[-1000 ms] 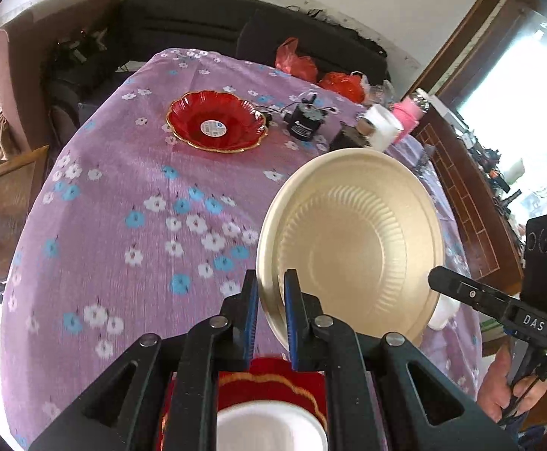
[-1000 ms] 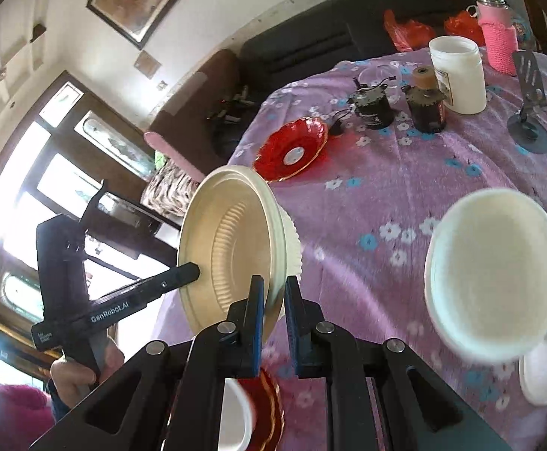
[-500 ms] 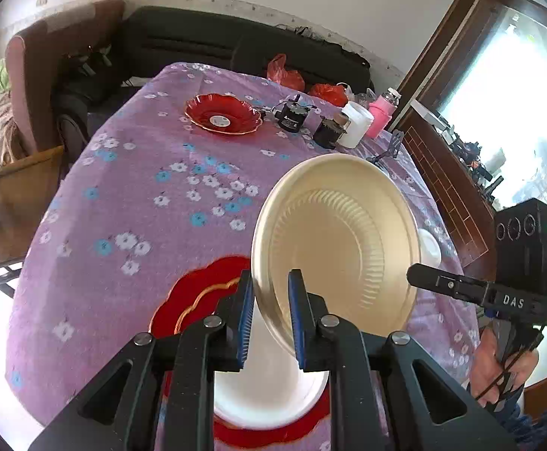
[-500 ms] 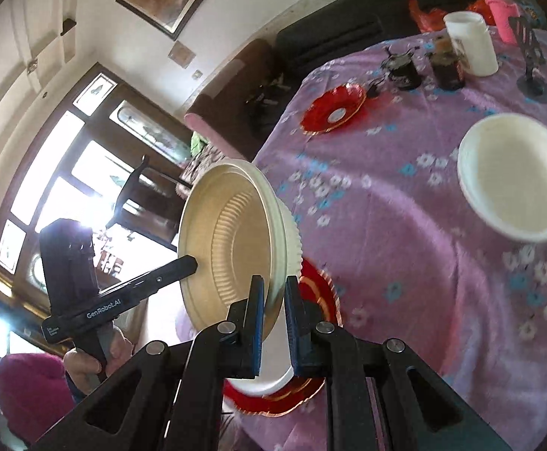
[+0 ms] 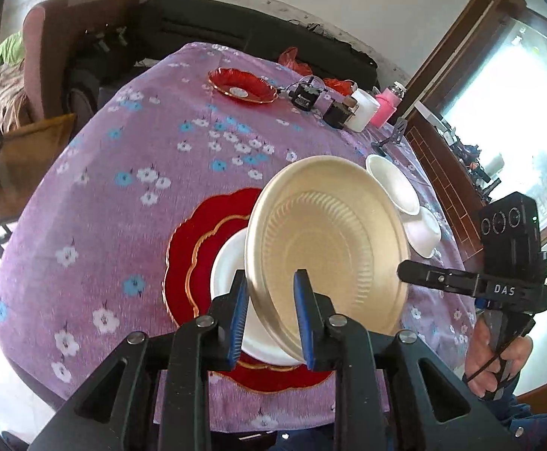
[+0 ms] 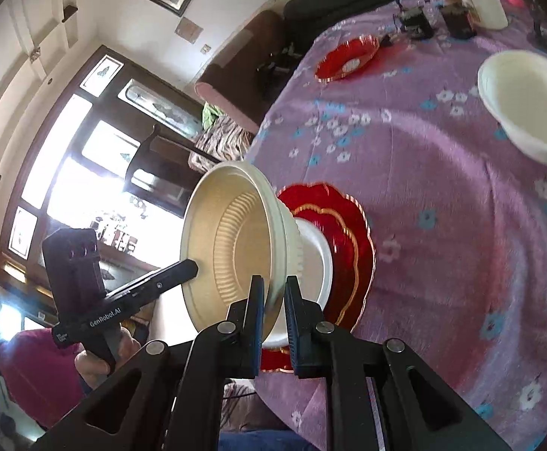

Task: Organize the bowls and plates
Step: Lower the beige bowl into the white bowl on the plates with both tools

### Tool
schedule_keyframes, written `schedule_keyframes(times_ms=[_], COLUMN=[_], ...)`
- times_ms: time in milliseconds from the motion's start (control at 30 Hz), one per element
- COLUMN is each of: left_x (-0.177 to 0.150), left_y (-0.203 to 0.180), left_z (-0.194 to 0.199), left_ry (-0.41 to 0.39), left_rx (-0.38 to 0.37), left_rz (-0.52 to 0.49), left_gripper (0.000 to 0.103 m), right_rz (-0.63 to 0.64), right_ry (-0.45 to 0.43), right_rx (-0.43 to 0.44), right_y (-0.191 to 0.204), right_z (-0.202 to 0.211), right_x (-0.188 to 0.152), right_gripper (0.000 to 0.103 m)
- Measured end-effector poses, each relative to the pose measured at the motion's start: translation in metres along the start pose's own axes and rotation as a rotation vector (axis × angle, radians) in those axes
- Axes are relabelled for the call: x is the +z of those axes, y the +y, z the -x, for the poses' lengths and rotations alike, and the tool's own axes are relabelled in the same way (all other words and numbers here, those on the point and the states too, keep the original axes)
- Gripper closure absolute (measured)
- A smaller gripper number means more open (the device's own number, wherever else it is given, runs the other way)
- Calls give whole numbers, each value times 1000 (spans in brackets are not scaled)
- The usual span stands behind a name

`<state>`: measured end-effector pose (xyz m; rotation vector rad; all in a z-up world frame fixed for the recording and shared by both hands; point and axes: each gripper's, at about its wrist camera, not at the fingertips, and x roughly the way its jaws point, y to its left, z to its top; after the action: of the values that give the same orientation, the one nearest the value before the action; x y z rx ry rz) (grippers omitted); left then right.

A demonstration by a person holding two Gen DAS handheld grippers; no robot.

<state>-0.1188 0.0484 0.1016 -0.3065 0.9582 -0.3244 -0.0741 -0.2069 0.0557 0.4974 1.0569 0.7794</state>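
The cream bowl (image 5: 326, 248) hangs tilted over the white plate (image 5: 228, 267) on the red plate (image 5: 198, 240), at table's six o'clock. Right gripper (image 6: 273, 300) pinches its rim; left gripper (image 5: 269, 300) has just been opening — rim between, pads loose. Level the bowl, then lower it centred.

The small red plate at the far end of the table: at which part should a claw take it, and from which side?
I would pinch the raised wavy rim of the small red plate at its near edge, coming over the bare cloth; it lies flat, and a black gadget crowds its right.
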Motion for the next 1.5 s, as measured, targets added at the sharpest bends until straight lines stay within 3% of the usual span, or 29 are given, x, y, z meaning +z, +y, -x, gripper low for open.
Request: schedule_keyframes(times_ms=[467,1500], left_x=[-16,-12], left_y=[13,30], left_z=[-4,-25], left_ry=[34,71], left_rx=[-3,-1], left_rz=[22,69], left_gripper=[81,81], right_rz=[-14,-68], right_ry=[48,83], right_rx=[20,6], right_y=[-6,-19], right_z=[-14,-30], right_x=[-12,-13], right_gripper=[90,87])
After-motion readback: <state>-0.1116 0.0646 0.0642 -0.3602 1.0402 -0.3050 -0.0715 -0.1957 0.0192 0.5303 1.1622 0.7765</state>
